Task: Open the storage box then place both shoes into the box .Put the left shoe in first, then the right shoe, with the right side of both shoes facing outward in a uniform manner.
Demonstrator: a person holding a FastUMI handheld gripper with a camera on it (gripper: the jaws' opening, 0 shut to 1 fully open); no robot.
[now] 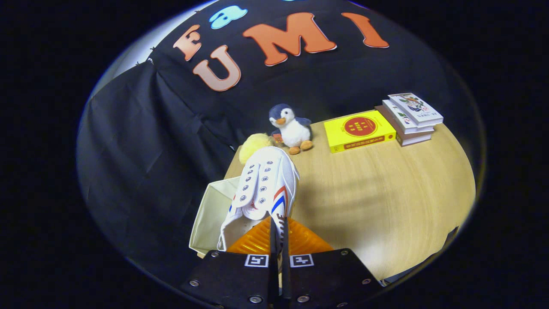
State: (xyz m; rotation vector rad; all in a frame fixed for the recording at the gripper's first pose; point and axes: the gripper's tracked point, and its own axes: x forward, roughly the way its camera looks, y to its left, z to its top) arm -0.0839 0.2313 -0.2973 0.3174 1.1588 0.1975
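Between the gripper [278, 240] fingers, clenched nearly together, sits the collar wall of a white sneaker [263, 189], toe pointing to twelve o'clock above the open fabric storage box [210, 214] at ten o'clock. Beyond lie a plush penguin [289, 128] and books [358, 131] at one o'clock. Such a thin pinch could let the sneaker swing and catch the box rim.

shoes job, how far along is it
Done: the storage box stands open at the table's edge. In hand: the gripper fingers pinch a white shoe held over the box. Left: lowering it in. The frame doesn't settle which shoe this is, or the other's whereabouts.
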